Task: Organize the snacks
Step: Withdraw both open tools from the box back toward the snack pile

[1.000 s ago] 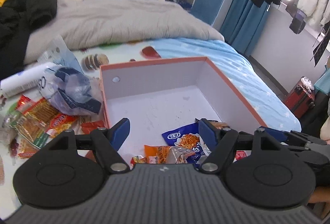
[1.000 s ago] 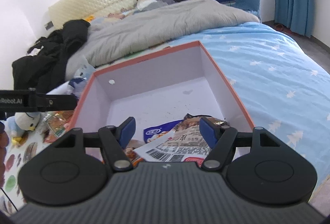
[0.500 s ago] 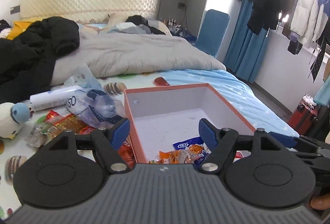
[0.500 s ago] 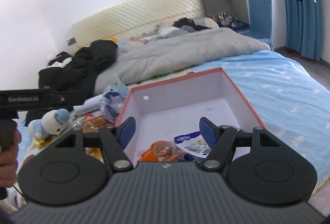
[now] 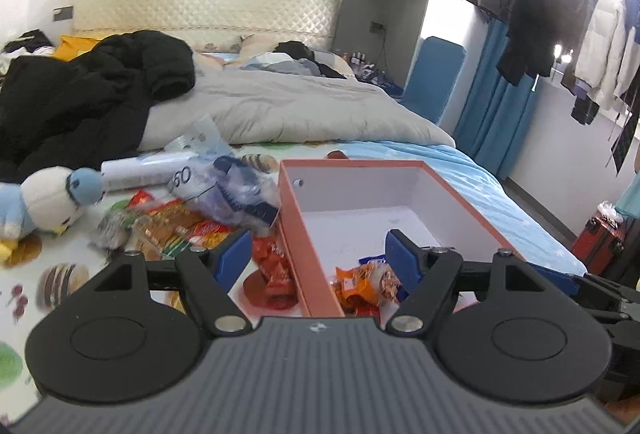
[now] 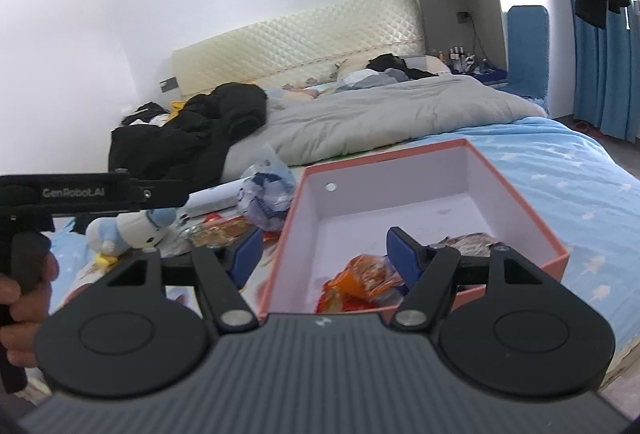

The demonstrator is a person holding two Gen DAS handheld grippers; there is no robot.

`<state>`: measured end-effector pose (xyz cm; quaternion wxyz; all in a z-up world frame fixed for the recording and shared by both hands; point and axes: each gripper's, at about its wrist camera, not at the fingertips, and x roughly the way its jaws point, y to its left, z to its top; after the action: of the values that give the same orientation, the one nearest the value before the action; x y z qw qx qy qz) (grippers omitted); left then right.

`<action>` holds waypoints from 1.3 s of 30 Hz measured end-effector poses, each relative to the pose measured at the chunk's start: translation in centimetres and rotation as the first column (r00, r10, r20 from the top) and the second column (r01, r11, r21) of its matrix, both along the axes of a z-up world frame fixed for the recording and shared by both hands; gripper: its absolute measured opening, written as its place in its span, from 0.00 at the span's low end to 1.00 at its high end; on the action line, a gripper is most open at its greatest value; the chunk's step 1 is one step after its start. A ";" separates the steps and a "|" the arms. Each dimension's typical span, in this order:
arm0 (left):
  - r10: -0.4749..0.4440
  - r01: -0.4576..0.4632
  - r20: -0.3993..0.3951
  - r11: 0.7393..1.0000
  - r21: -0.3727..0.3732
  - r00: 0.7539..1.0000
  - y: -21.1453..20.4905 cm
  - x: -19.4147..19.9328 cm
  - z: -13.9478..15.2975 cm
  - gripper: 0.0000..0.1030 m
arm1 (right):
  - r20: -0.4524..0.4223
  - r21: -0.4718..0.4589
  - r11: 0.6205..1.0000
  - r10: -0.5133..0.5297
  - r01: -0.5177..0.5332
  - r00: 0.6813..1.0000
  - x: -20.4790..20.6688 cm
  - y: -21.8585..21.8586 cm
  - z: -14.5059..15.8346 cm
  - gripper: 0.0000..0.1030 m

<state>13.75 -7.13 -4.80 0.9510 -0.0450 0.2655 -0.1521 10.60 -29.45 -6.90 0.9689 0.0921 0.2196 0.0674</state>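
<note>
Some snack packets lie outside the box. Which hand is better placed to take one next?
Probably left. The loose packets lie beside the box on its side, and its open, empty tongs already face the red packet. The right tongs face the box.

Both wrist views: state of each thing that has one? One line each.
left gripper: open, nothing between the jaws.
right gripper: open, nothing held.
box: lidless, upright on the bed, a few packets at its near end.
orange snack packet: lying inside the box.
loose snack pile: outside the box, on the bed beside its left wall.
red packet: on the bed, against the box's outer wall.
plush toy: lying on its side.
</note>
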 end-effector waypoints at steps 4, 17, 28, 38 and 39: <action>0.022 -0.022 -0.007 1.000 0.017 1.000 0.5 -2.1 -1.3 0.75 | -0.006 0.004 1.000 -0.014 0.014 1.000 -1.1 1.3 -0.7 0.68; 0.105 -0.103 -0.129 0.994 0.023 0.986 5.0 -6.6 -6.7 0.75 | -0.056 -0.052 0.998 0.042 -0.045 0.998 -5.7 4.4 -3.9 0.68; 0.127 -0.125 -0.116 0.992 0.028 0.985 7.3 -3.7 -7.8 0.75 | -0.086 -0.071 0.992 0.099 -0.106 0.991 -4.8 7.0 -4.9 0.68; 0.183 -0.184 -0.159 0.983 0.008 0.970 10.3 0.7 -9.7 0.75 | -0.088 -0.120 0.978 0.164 -0.174 0.983 -1.5 10.8 -5.4 0.65; 0.189 -0.191 -0.166 0.982 0.008 0.968 10.7 1.1 -10.0 0.75 | -0.089 -0.124 0.976 0.171 -0.181 0.981 -1.2 11.2 -5.5 0.64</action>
<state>14.82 3.60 -14.84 0.9356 -0.0864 0.3376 -0.0570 9.44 -18.28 -12.42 0.9537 0.0109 0.2686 0.1346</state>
